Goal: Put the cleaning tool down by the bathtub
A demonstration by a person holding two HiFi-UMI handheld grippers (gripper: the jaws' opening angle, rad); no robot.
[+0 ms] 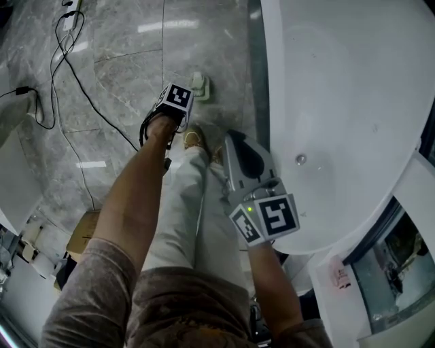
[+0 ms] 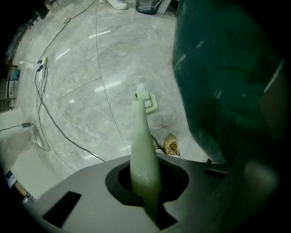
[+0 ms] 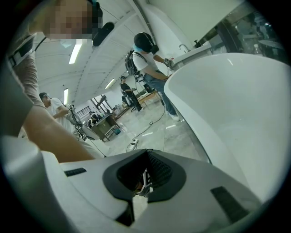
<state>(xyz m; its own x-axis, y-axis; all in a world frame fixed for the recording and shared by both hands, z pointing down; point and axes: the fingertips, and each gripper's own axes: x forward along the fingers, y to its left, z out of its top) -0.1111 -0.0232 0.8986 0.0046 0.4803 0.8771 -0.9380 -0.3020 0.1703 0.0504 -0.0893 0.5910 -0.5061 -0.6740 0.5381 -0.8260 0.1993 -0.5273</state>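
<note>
The cleaning tool is a pale green long-handled brush (image 2: 144, 150). Its white-bristled head (image 2: 146, 101) points down at the grey marble floor; I cannot tell whether it touches. My left gripper (image 2: 145, 184) is shut on the handle. In the head view, that left gripper (image 1: 178, 102) hangs low over the floor, with the brush head (image 1: 199, 86) just past it, a short way left of the white bathtub (image 1: 353, 102). My right gripper (image 1: 236, 141) hangs beside the tub's outer wall. In its own view the right gripper (image 3: 144, 182) looks shut with nothing held.
Black cables (image 1: 68, 75) and a power strip (image 1: 70, 20) lie on the floor to the left. A cardboard box (image 1: 85, 231) sits at lower left. My shoes (image 1: 194, 139) stand between the grippers. Other people (image 3: 148, 63) work beyond the tub.
</note>
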